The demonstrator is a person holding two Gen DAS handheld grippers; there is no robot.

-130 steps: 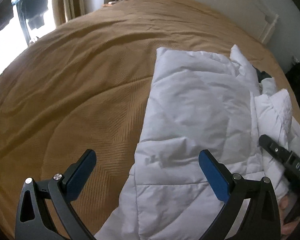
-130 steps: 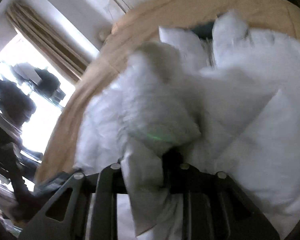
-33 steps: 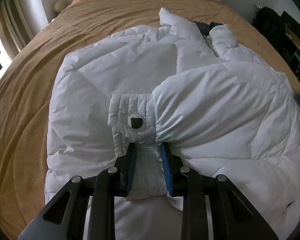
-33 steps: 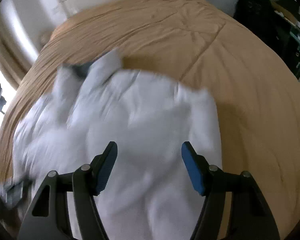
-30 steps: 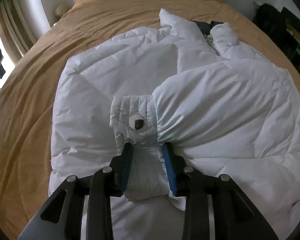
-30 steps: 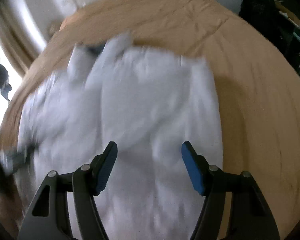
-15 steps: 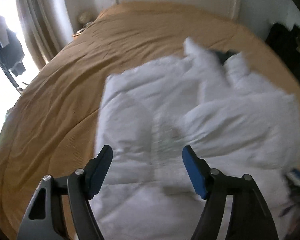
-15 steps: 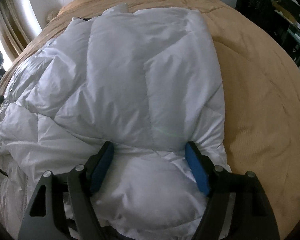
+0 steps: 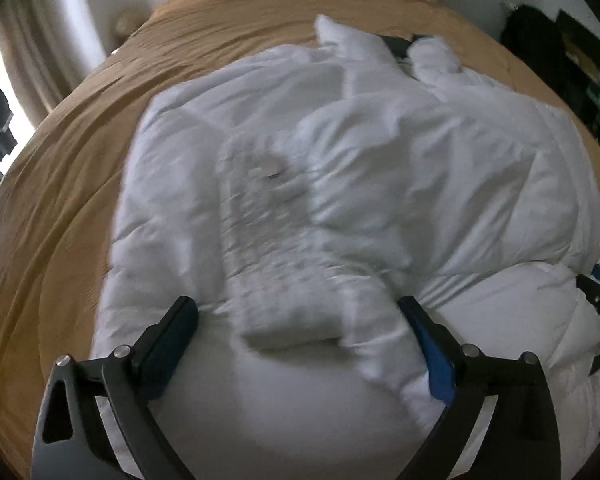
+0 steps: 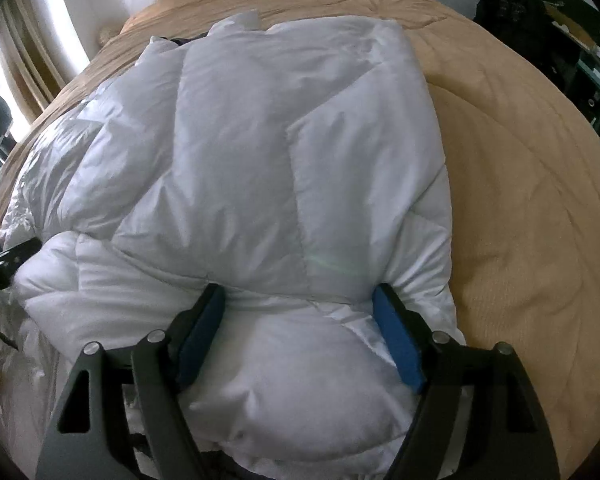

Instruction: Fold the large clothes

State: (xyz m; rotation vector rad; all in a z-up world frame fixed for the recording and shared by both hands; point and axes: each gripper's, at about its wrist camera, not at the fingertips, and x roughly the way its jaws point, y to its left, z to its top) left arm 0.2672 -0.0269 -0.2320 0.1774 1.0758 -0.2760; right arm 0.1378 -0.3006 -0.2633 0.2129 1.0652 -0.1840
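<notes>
1. Altogether: one white jacket [image 9: 380, 168], one bed [image 9: 80, 168] with a tan cover, two grippers.
2. Jacket: spread on the bed, collar toward the far end; one sleeve lies folded across the body, its cuff [image 9: 284, 316] pointing toward the left gripper [image 9: 300, 328]. A round snap [image 9: 270, 168] shows on the sleeve, blurred.
3. Left gripper: jaws wide apart, one on each side of the cuff, holding nothing; whether the fingers touch the fabric cannot be told.
4. Right gripper [image 10: 300, 320]: jaws apart, both blue pads [image 10: 396, 340] pressed into the puffy hem, a bulge of jacket [image 10: 280, 152] between them; not clamped.
5. Right view: the jacket's near right edge lies just beside the right jaw, bare bed [image 10: 520, 200] beyond.
</notes>
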